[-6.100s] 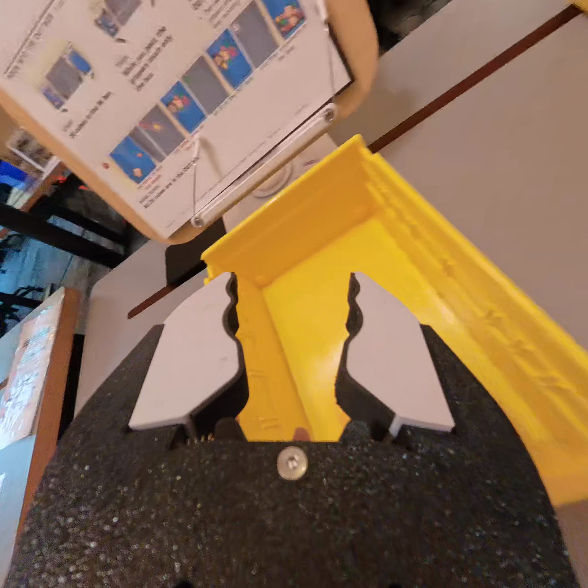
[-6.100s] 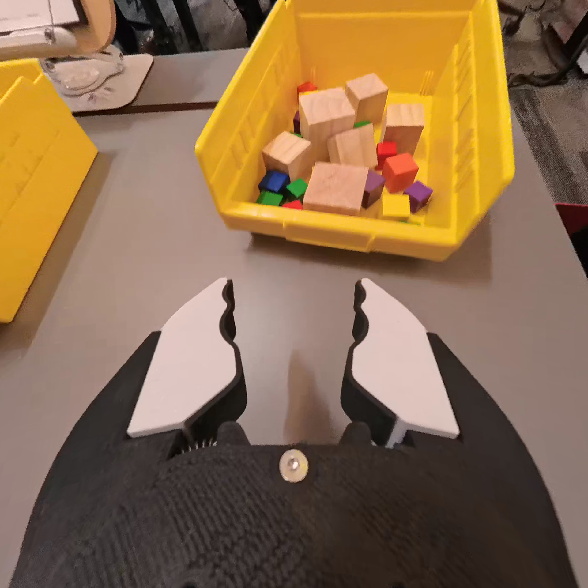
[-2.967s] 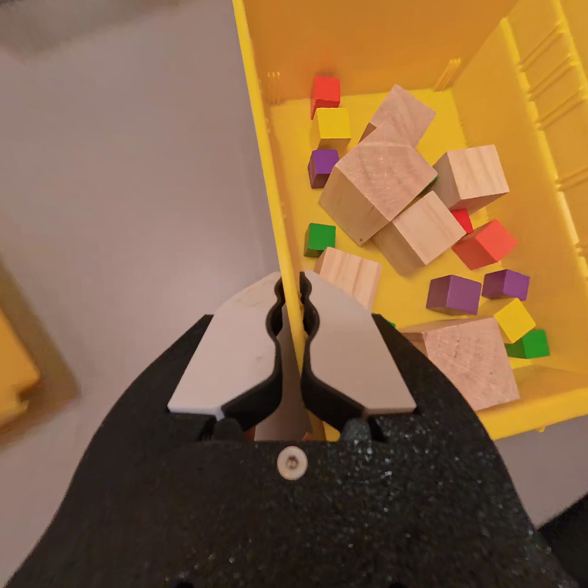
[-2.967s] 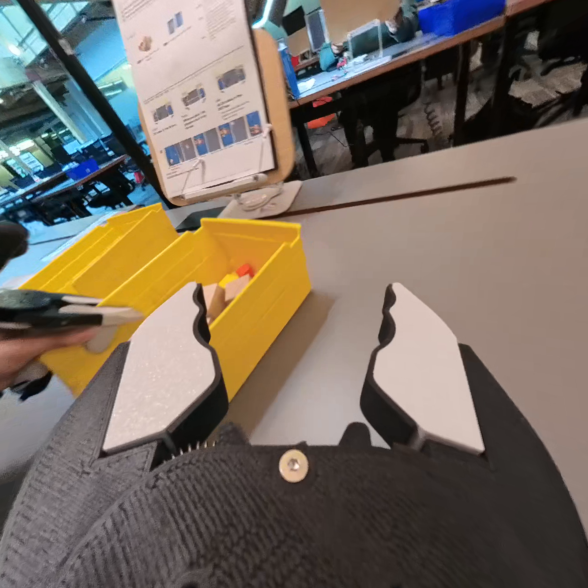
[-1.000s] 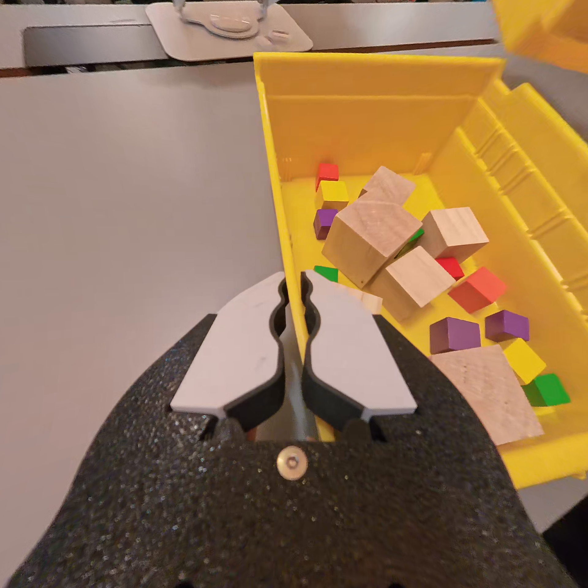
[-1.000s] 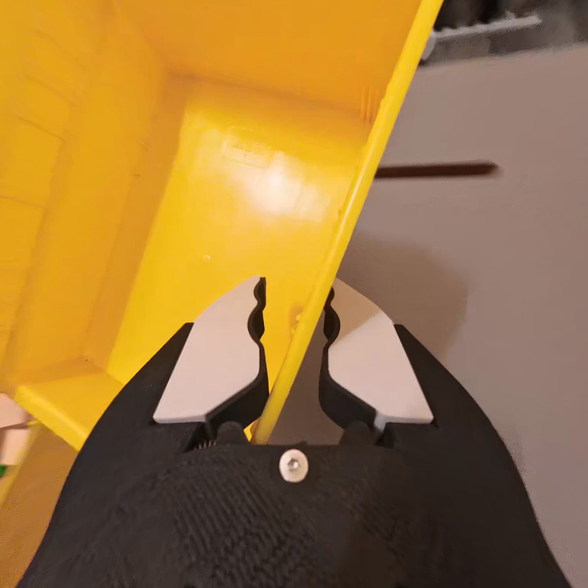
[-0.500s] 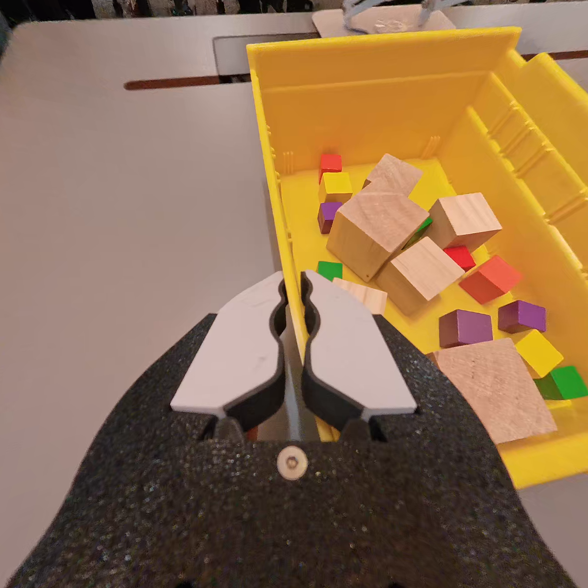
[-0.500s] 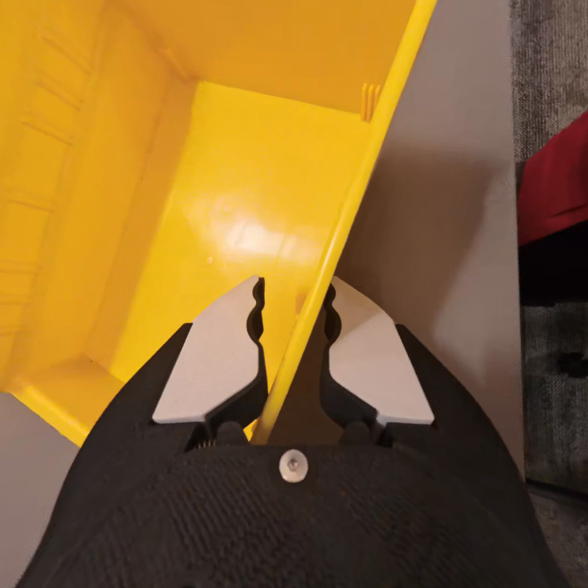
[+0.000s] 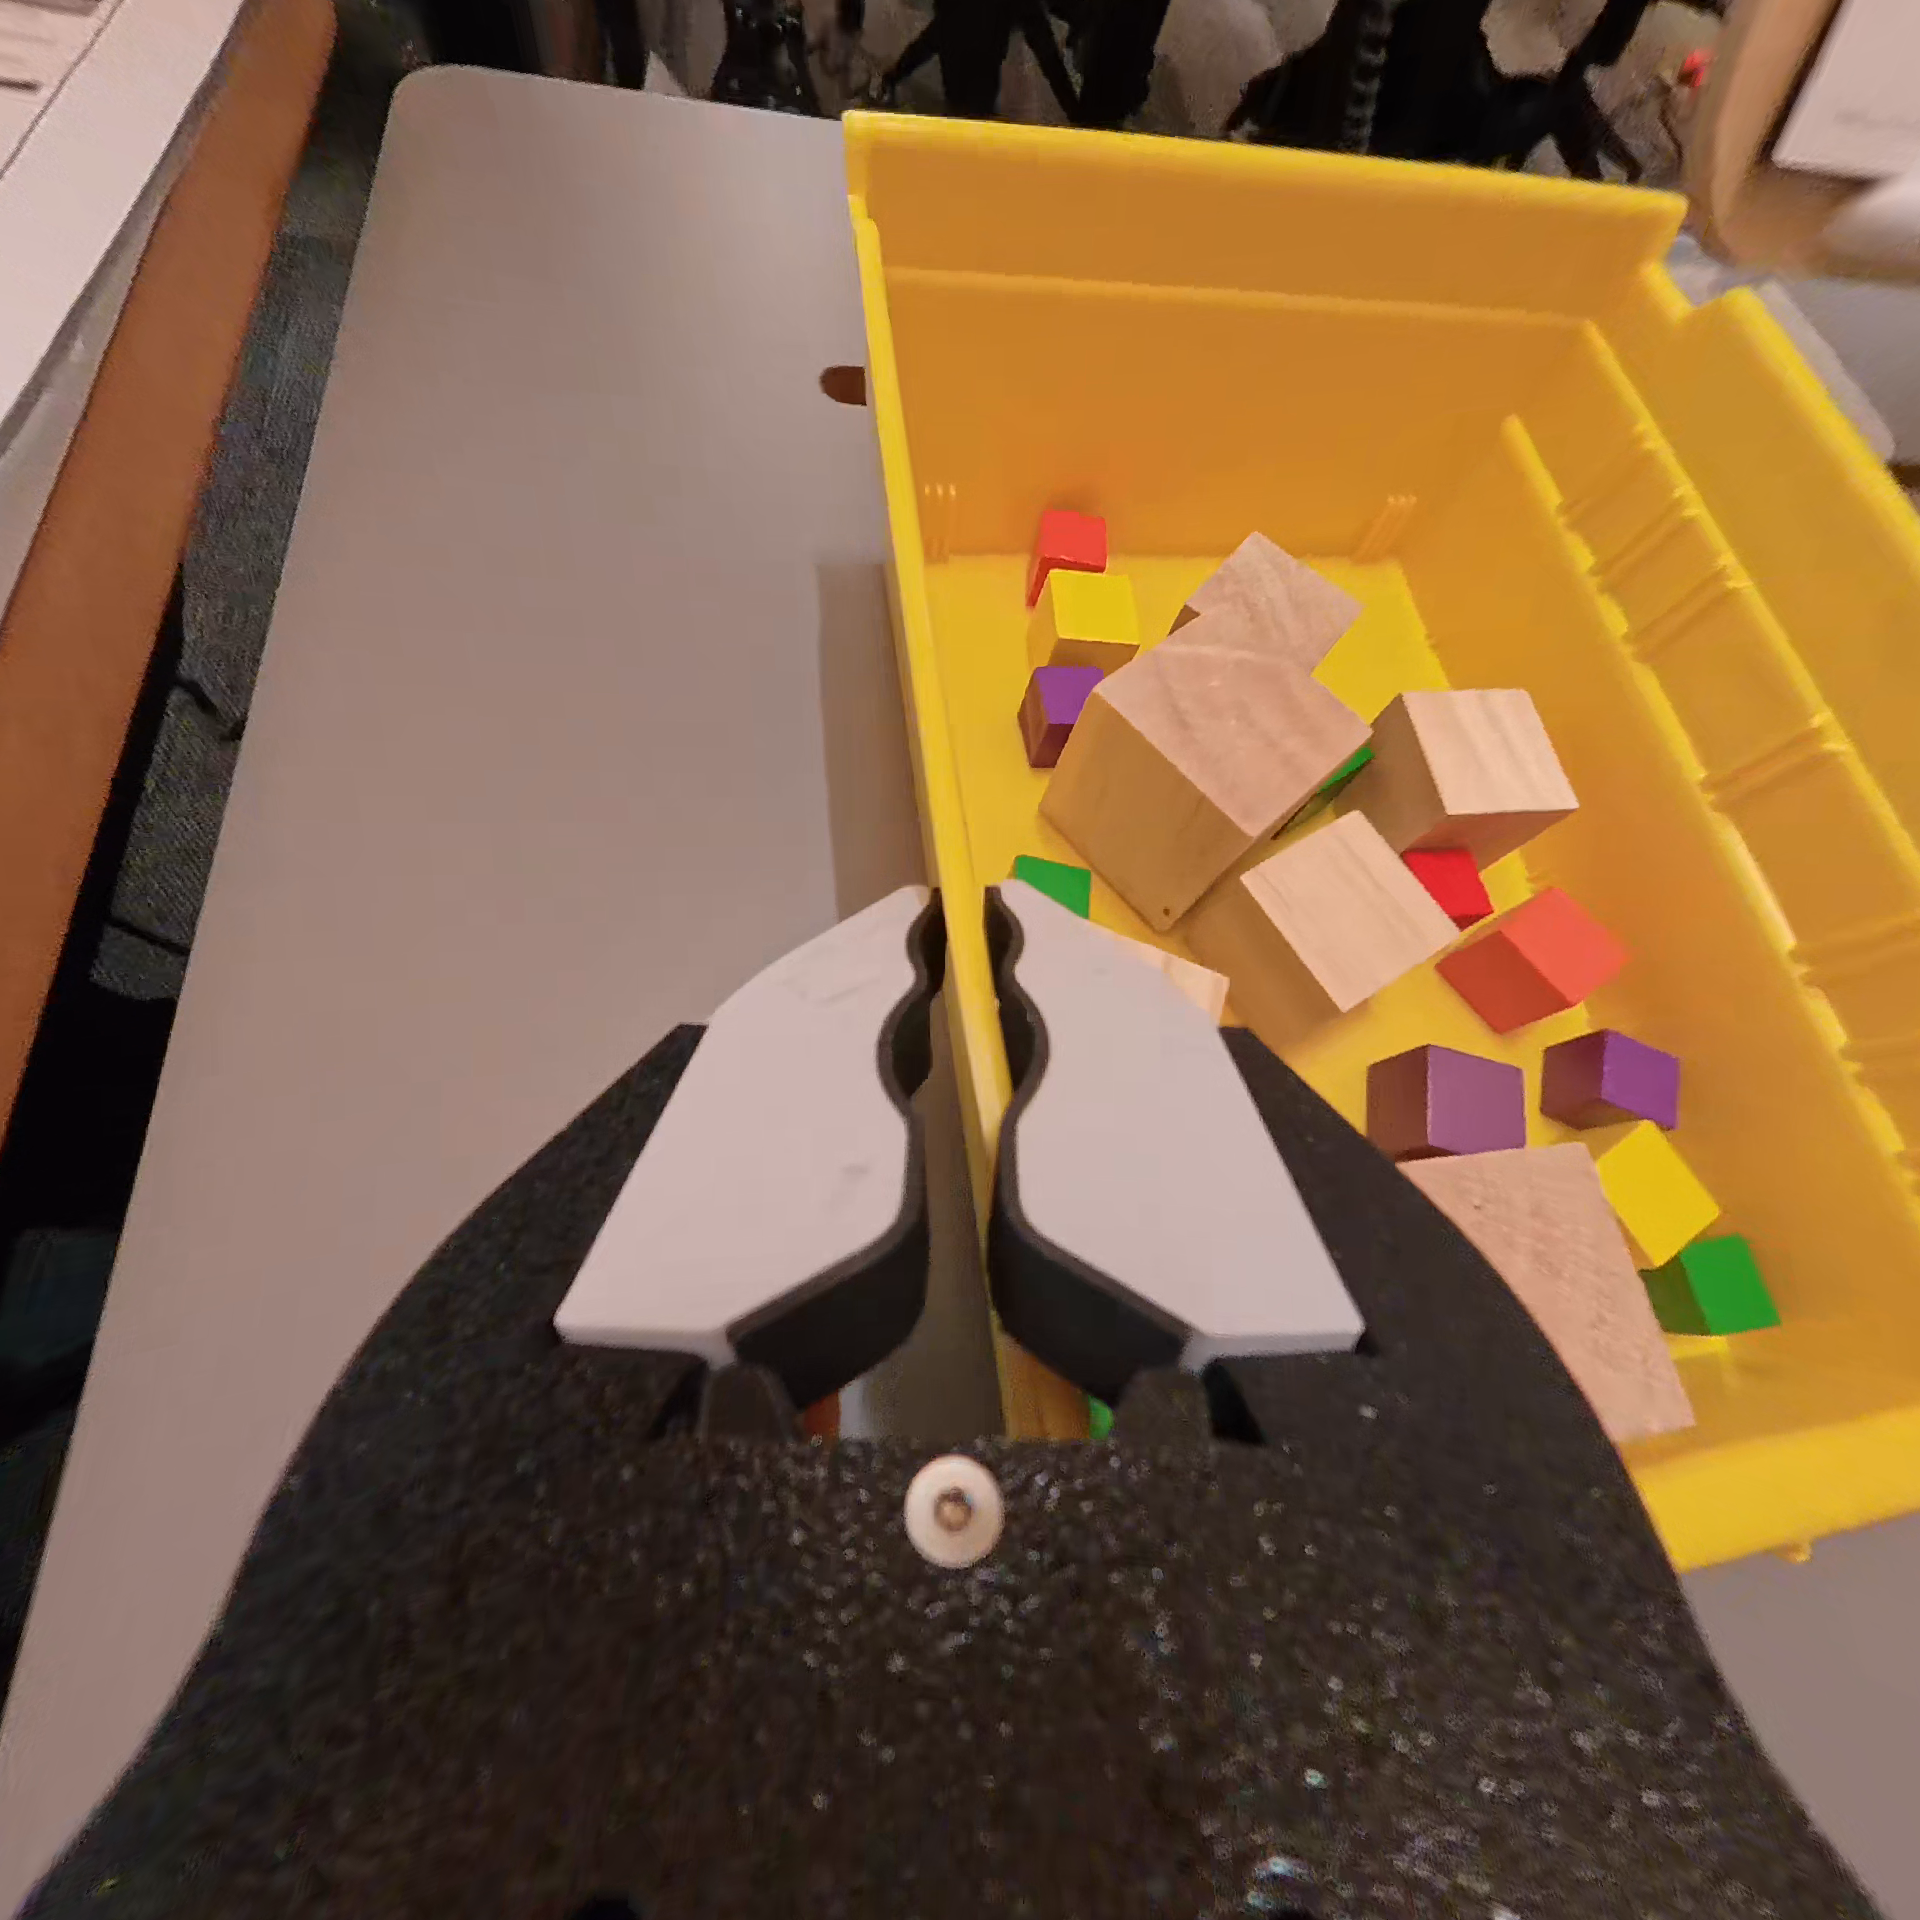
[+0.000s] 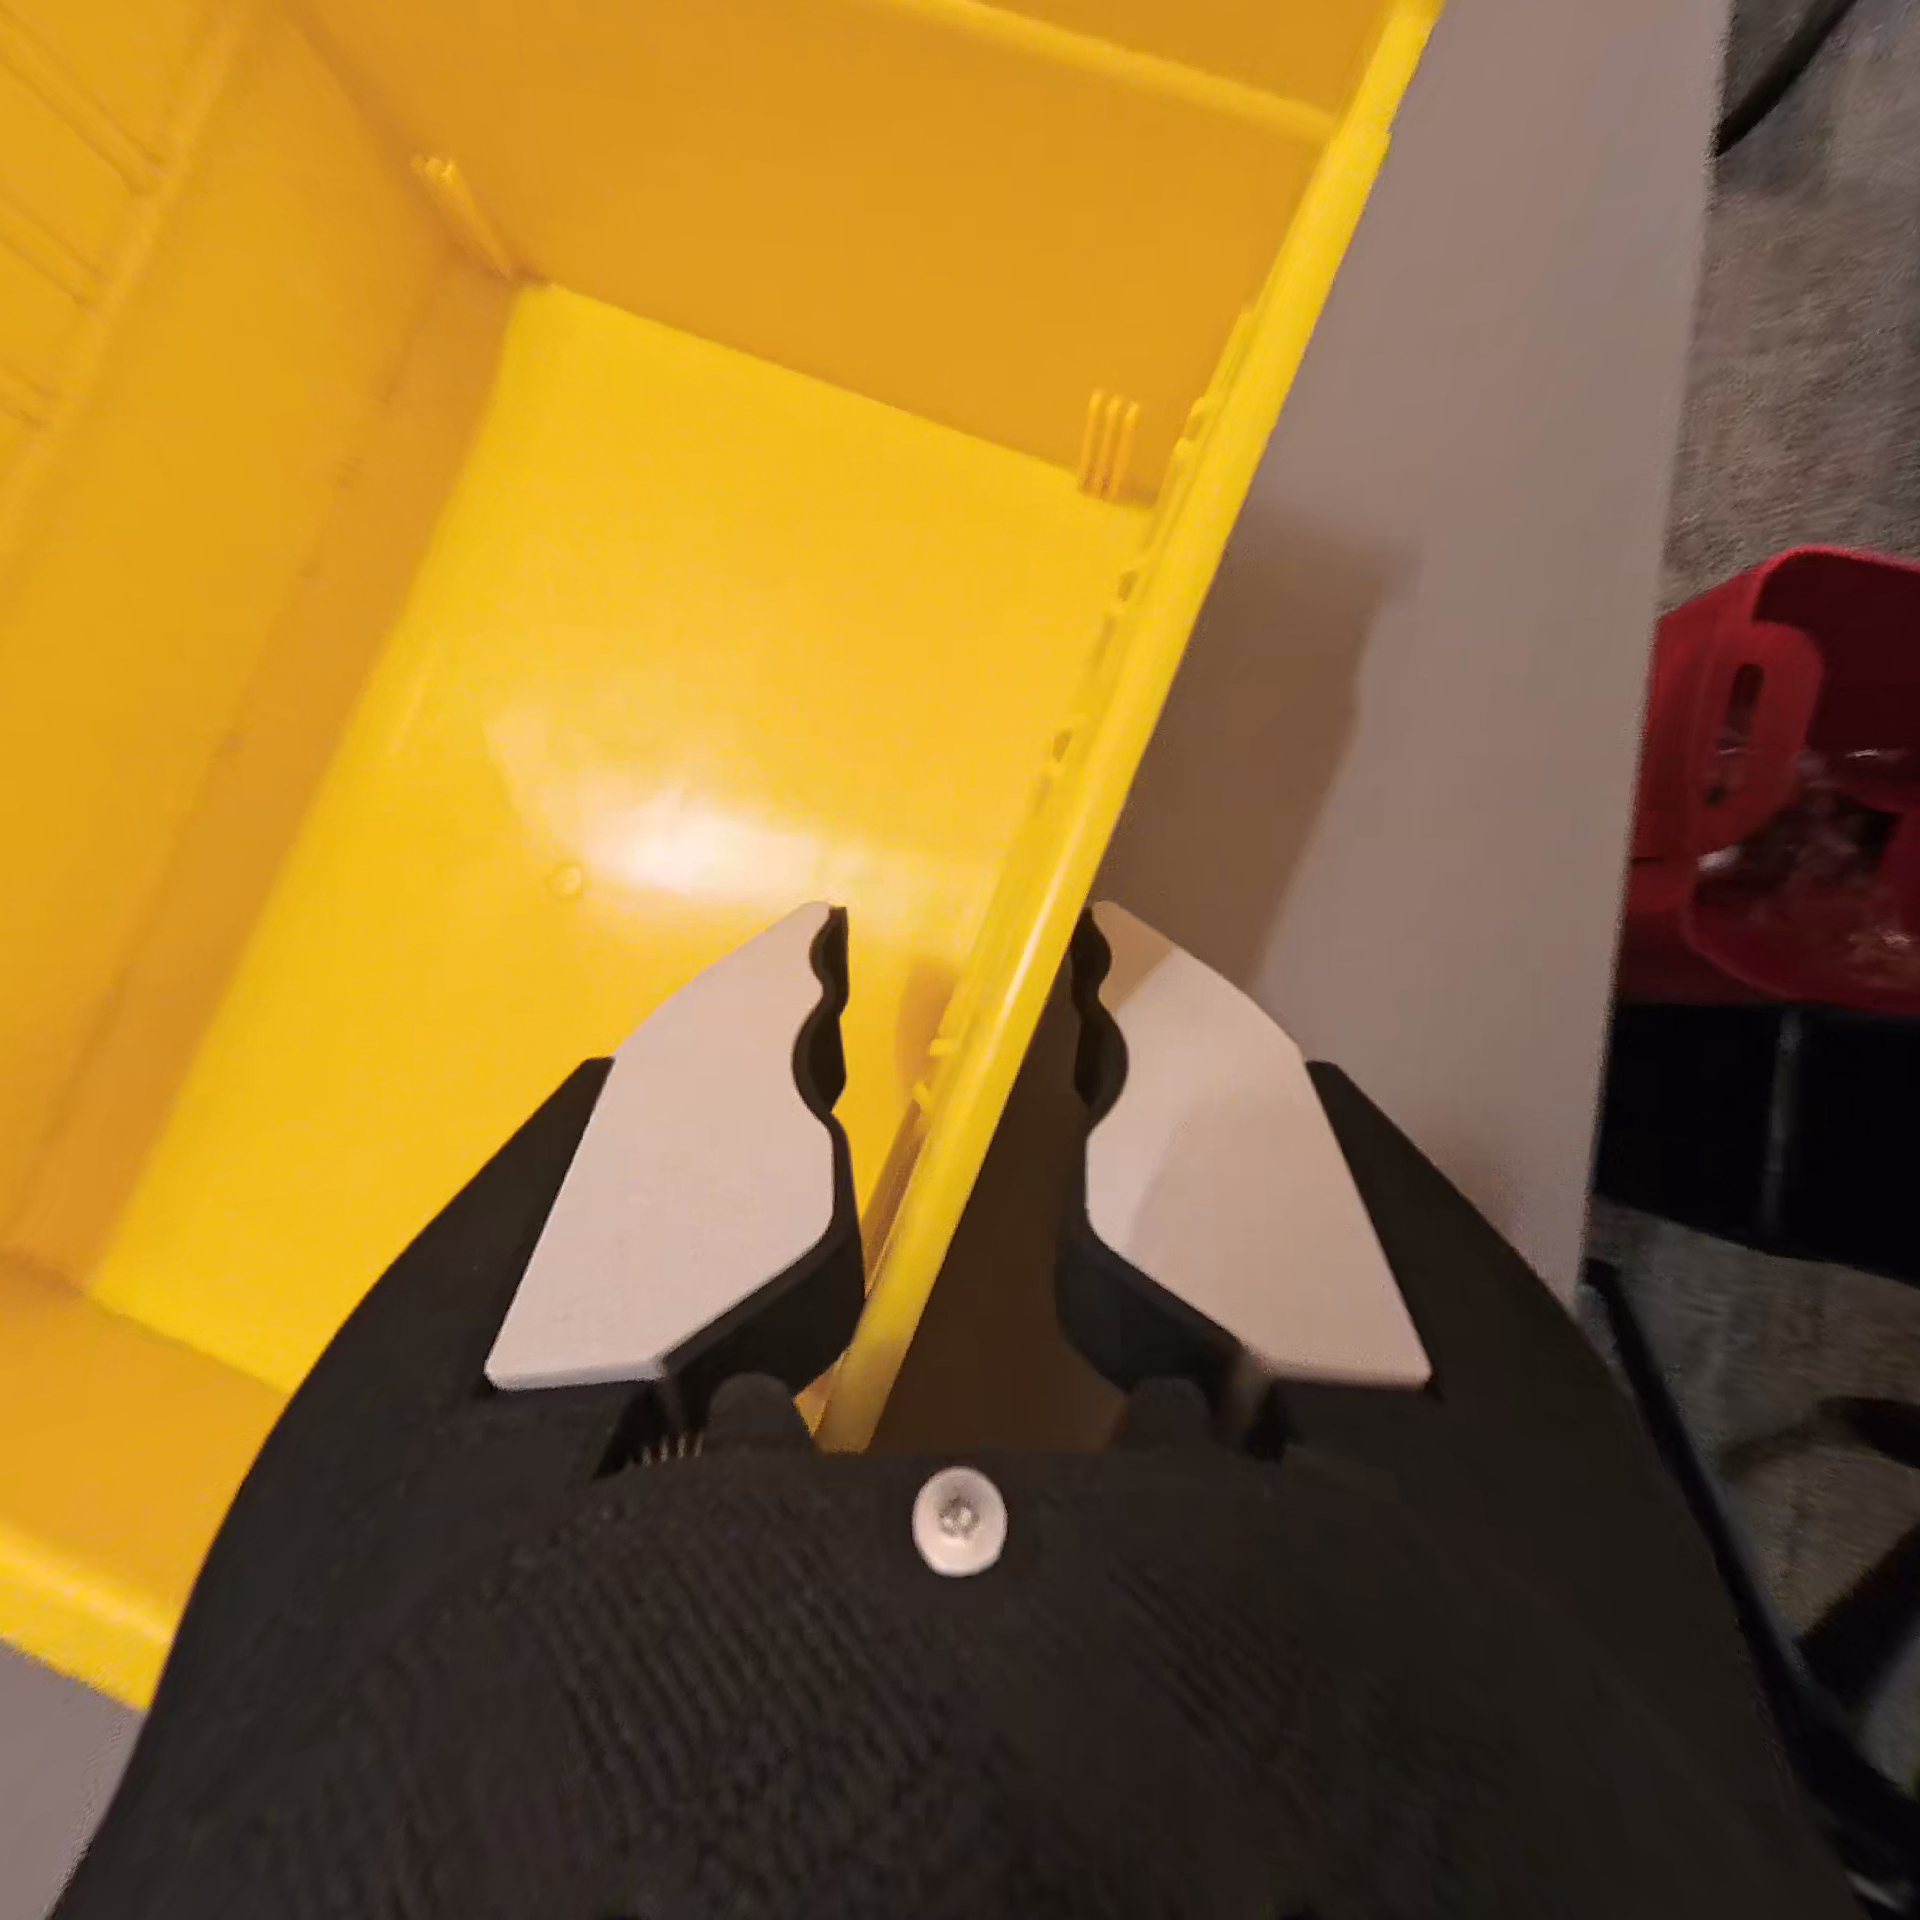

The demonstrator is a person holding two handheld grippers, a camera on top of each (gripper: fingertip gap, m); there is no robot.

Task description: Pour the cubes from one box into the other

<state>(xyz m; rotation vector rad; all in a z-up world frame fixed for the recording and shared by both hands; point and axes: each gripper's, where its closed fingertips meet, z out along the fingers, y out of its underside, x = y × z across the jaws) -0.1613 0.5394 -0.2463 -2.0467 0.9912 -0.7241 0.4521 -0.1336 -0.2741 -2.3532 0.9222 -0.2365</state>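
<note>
A yellow box (image 9: pixel 1247 208) on the grey table (image 9: pixel 571 623) holds several plain wooden cubes (image 9: pixel 1195 769) and small coloured cubes (image 9: pixel 1527 956). My left gripper (image 9: pixel 964 904) is shut on this box's left wall, one finger inside and one outside. A second yellow box (image 10: pixel 675 675) is empty. My right gripper (image 10: pixel 956 925) is shut on its right wall, left finger inside and right finger outside. The empty box's side also shows at the right edge of the left wrist view (image 9: pixel 1787 540), right beside the full box.
The table's right edge runs close to the empty box, with a red object (image 10: pixel 1787 779) on the floor beyond it. A brown-edged table (image 9: pixel 156 468) stands to the left. A board on a stand (image 9: pixel 1766 125) is at the far right.
The cubes now lie in the box held by my left gripper, and the other box is empty. In the last second both views swung; the empty box came down level near the table's right edge.
</note>
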